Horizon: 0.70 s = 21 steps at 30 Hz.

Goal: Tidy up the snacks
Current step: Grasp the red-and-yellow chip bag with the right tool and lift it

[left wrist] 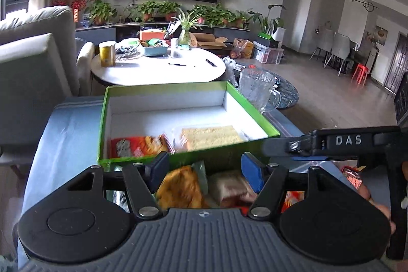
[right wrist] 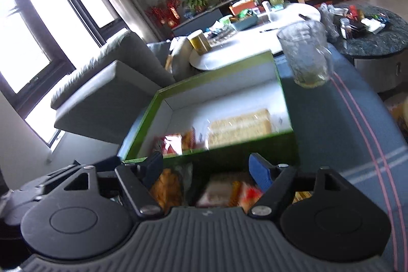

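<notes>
Snacks: red packet (left wrist: 135,145) and clear-wrapped yellow biscuit pack (left wrist: 211,135) lie inside green-walled white cardboard box (left wrist: 163,91); orange packets (left wrist: 178,185) wait outside its near wall. Left gripper (left wrist: 205,167) and right gripper (right wrist: 206,167) spread, empty.

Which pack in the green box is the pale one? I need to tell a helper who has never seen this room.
Start at the green box on the blue-grey tablecloth, in front of the glass mug. Inside, two packs lie near its front wall. The pale yellow wafer pack in clear wrap is the right-hand one; its neighbour, the red and orange snack packet, is brightly printed.
</notes>
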### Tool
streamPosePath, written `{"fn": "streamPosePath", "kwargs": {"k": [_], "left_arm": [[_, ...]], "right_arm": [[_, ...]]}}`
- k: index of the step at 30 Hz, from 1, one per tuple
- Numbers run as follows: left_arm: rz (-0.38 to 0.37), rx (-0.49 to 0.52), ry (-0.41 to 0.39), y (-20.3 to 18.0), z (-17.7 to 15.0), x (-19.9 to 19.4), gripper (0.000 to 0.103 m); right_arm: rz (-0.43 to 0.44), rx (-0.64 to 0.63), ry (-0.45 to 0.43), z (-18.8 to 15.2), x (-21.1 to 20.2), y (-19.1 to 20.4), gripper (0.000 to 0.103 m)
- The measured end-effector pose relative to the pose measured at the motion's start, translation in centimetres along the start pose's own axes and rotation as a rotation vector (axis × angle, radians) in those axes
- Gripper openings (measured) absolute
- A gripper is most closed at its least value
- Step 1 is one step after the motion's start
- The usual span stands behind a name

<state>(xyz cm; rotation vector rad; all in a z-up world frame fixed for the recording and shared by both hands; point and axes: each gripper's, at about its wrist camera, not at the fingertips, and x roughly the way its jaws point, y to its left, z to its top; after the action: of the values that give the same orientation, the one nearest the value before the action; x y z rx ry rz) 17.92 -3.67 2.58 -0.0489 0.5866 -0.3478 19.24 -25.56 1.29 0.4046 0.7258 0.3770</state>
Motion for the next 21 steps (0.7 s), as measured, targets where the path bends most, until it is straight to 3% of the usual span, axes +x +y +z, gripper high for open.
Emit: {"fn": "streamPosePath", "kwargs": {"k": [6,11,21], "left_arm": [[-0.023,-0.024,0.010,0.1,-1.5,-0.8,0.064],[-0.053,-0.009,0.040,-1.0,-2.4,-0.1,0.065],[-0.146,0.053,0.085,-4.8,-2.0,2.8,0.066]], "right_arm": [[-0.076,0.084,0.006,-0.6,-1.1,-2.2,0.078],[-0.127,0.083,0.036,-1.4,-0.8,-2.9,0.078],[-0.188,0.150,-0.010,-2.1,-2.4,-5.5,0.078]]}}
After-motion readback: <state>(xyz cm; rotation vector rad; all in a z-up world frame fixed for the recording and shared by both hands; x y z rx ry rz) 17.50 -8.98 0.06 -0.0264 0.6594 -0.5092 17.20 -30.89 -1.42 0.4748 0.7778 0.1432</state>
